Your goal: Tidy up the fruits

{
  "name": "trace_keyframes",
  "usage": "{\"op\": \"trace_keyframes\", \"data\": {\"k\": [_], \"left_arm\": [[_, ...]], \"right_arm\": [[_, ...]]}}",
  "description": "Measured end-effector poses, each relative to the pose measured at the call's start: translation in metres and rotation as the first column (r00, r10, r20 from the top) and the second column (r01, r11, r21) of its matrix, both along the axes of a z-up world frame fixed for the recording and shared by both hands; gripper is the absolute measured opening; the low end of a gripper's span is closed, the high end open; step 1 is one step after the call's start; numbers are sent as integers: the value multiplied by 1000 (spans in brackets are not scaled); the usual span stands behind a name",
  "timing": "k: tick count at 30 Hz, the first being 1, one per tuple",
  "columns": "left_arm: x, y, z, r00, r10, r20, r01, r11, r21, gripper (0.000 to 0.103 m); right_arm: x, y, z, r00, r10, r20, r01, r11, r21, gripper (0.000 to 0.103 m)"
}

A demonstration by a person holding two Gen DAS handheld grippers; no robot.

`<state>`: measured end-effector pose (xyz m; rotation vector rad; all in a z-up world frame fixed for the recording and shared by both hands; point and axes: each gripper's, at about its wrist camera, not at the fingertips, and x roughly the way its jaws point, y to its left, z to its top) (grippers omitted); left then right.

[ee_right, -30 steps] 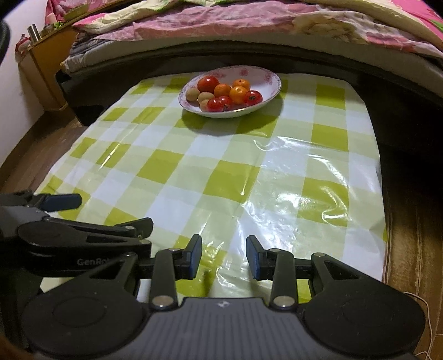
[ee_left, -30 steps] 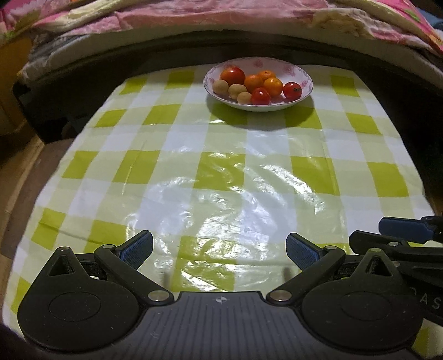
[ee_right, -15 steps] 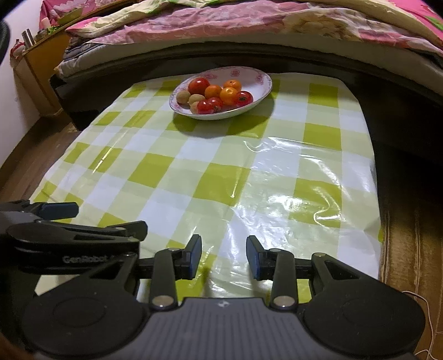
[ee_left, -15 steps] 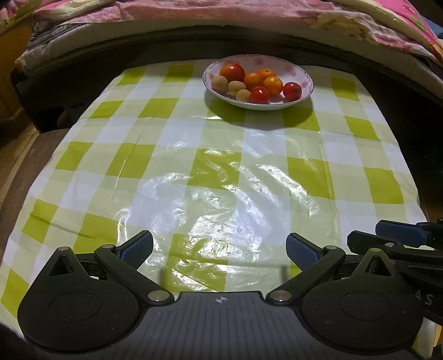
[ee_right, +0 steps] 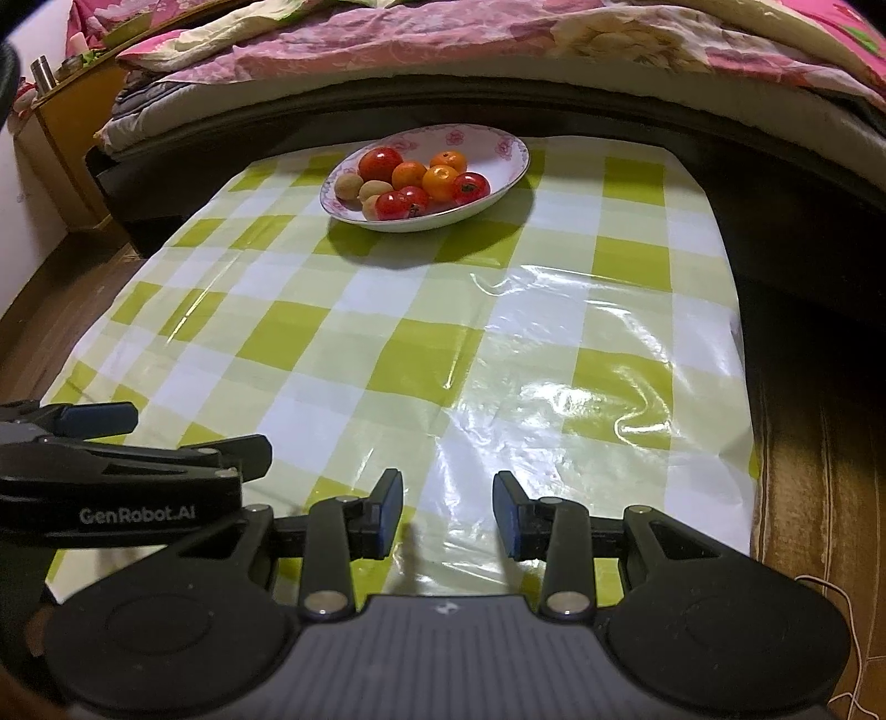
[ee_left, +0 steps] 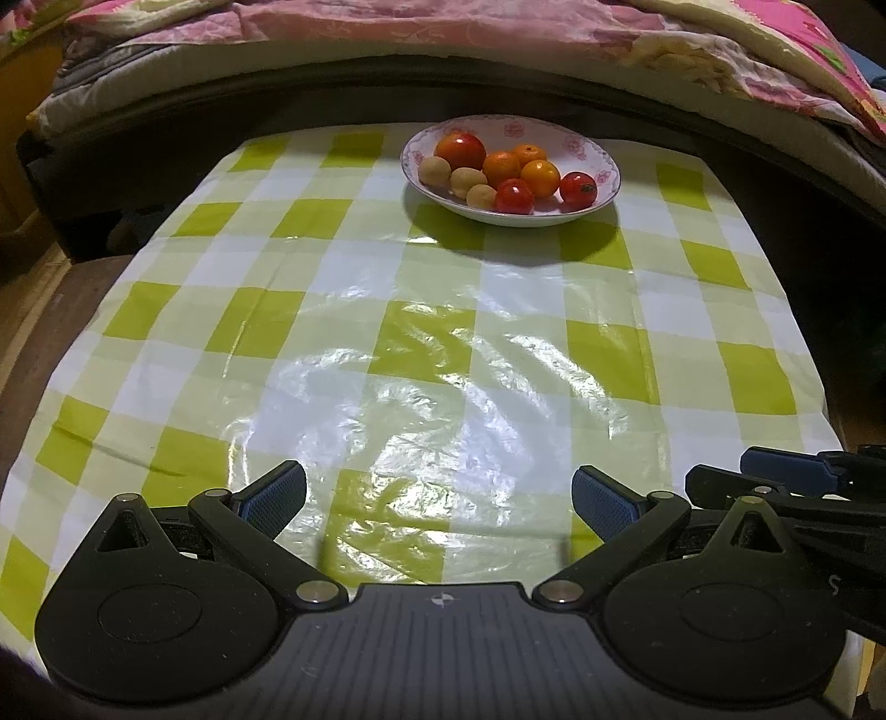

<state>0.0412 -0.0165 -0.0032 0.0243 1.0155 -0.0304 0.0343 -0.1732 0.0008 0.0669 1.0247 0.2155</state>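
Fruit piled in a white plate (ee_left: 601, 158) with pink flower rim, at far end of counter, near bed edge. On the plate: big red tomato (ee_left: 460, 150) at back left, three oranges (ee_left: 540, 178) clustered mid-plate, two small red tomatoes (ee_left: 514, 196) toward front and right, three pale round fruits (ee_left: 468, 179) along left-front side. All touching or just beside each other, none outside the plate. Plate sitting on glossy green-and-white checked tablecloth (ee_left: 421, 343), wrinkled and glaring near the middle; rest of cloth bare. Left gripper (ee_left: 438, 493) hanging over near edge of cloth, well apart from plate, jaws spread wide, nothing between them. Right gripper (ee_right: 447, 512) just beside it, also over near edge, jaws apart with a narrower gap, nothing clamped; seen at right edge of the left view too. Beyond the plate: dark bed frame, mattress, pink floral quilt (ee_right: 443, 39). Wooden nightstand (ee_right: 66, 133) at far left in right view, wood floor (ee_right: 819, 443) along right side of the cloth.
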Motion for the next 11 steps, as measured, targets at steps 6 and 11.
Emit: {"op": "trace_keyframes", "data": {"k": [6, 11], "left_arm": [[-1, 0, 2, 1000, -8, 5, 8, 1000, -15, 103], [0, 0, 0, 1000, -6, -1, 6, 1000, -15, 103]], "right_arm": [[0, -1, -1, 1000, -8, 0, 8, 1000, -4, 51], [0, -2, -1, 1000, -16, 3, 16, 1000, -8, 56]]}}
